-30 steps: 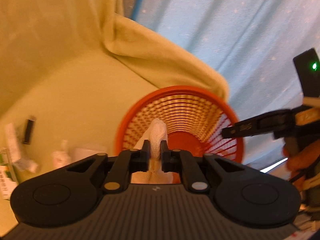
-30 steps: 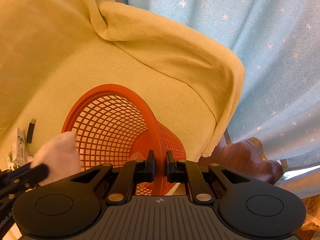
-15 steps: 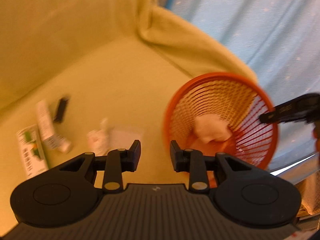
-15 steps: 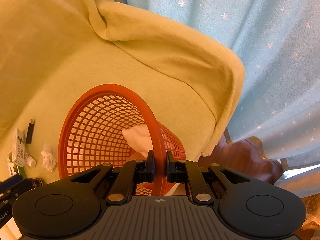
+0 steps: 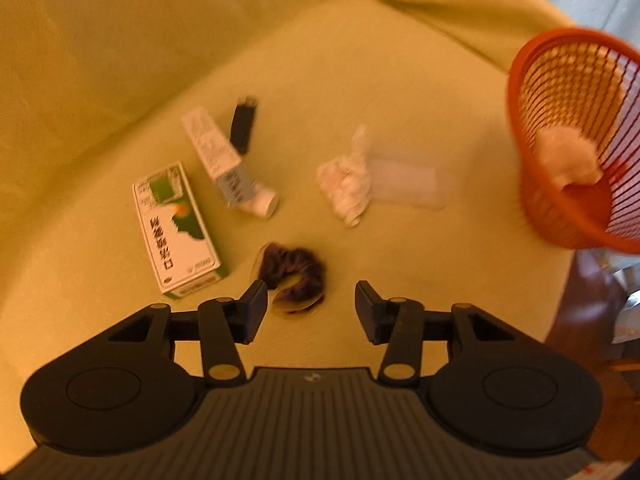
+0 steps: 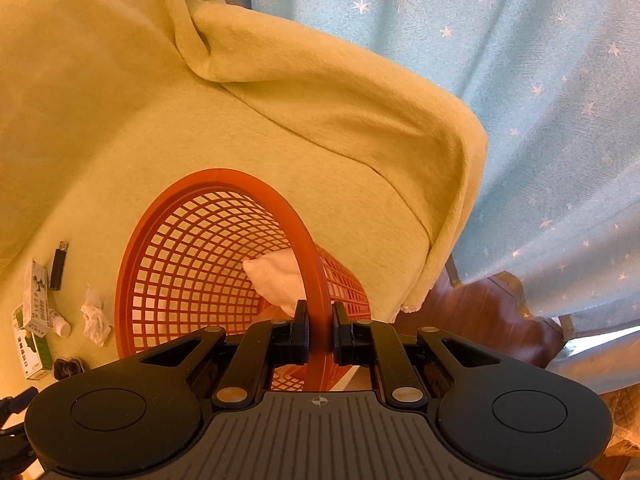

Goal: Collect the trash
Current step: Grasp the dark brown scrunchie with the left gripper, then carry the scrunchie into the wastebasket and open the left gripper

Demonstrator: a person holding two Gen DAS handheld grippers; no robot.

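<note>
Right wrist view: right tool [image 6: 319, 334] clamps orange basket [image 6: 180, 264] rim.

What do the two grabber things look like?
The left gripper and the right gripper look alike: black plastic with two flat, blocky fingers on jointed bars, brass-coloured pins, round black discs either side, and a grey ribbed body with a small crosshair mark.
</note>
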